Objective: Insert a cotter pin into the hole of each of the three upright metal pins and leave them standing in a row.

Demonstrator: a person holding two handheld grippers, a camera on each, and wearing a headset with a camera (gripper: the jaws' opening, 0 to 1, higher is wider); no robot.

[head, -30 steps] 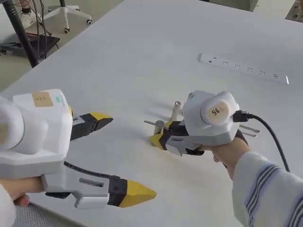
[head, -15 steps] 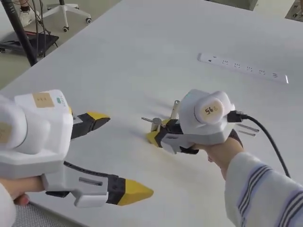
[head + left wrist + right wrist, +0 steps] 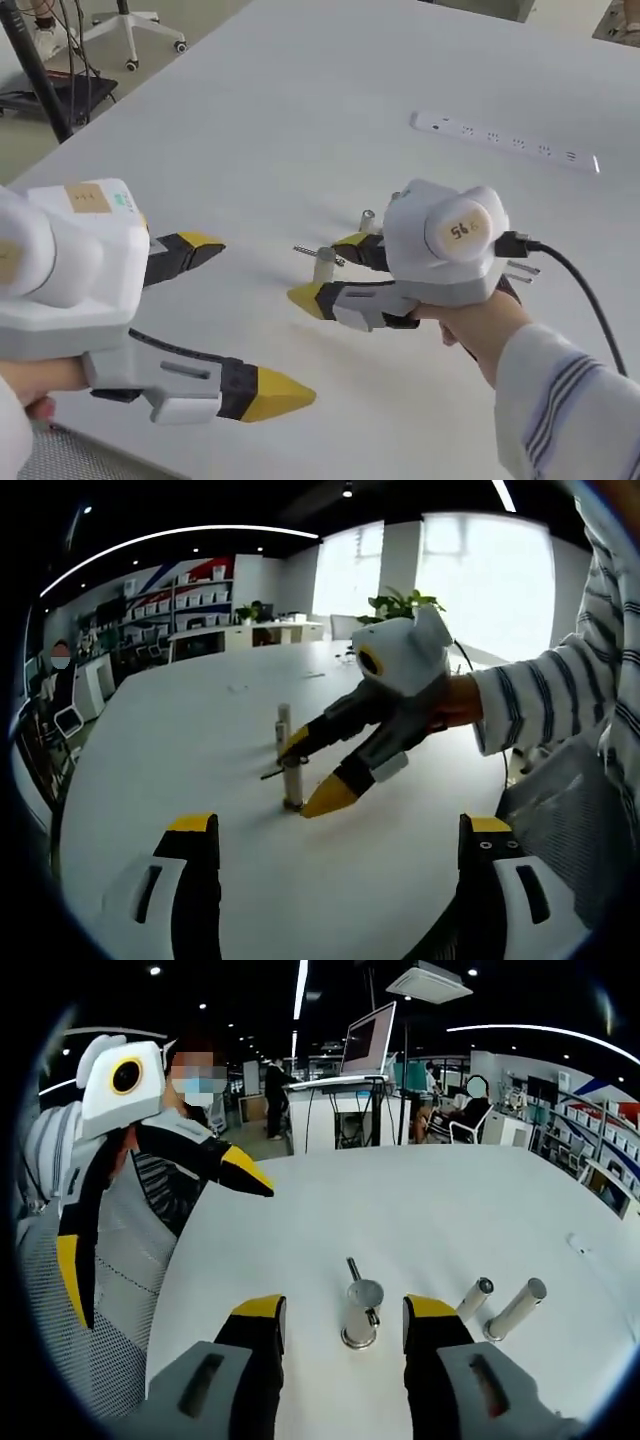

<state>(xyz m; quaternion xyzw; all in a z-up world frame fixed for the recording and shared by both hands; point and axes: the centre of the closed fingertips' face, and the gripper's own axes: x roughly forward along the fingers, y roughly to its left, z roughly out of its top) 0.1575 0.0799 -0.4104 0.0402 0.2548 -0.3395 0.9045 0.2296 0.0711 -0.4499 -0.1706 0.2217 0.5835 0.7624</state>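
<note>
The white tabletop (image 3: 300,100) has its left edge running diagonally up the head view and its near edge low at the left. The left gripper (image 3: 242,318), white-bodied with black jaws tipped yellow, hangs just inside that corner, jaws spread wide with nothing between them. A broad bare stretch of table separates it from the right gripper (image 3: 325,268), and more open surface runs beyond toward the long white power strip (image 3: 503,141), which lies well apart near the far side. The right gripper, held in a hand (image 3: 470,320) and trailing a black cable (image 3: 590,300), has its jaws parted on either side of the short upright steel pin (image 3: 360,1322). A gap shows on each side in the right gripper view, so the pin is released, not clamped. A thin cotter pin (image 3: 351,1268) passes through the hole near that pin's top and sticks out sideways. A second upright steel pin (image 3: 476,1297) and a third upright steel pin (image 3: 517,1308) stand just beside each other, near the first; whether they carry cotter pins I cannot tell. Thin loose metal pieces (image 3: 522,270) lie on the table by the right gripper's body. Past the left edge lies pale floor (image 3: 30,140) with a swivel chair base (image 3: 130,30) and a black stand (image 3: 35,70). The gripper views show an open office with shelves (image 3: 190,590), a green plant (image 3: 400,605) and a monitor (image 3: 368,1040).
</note>
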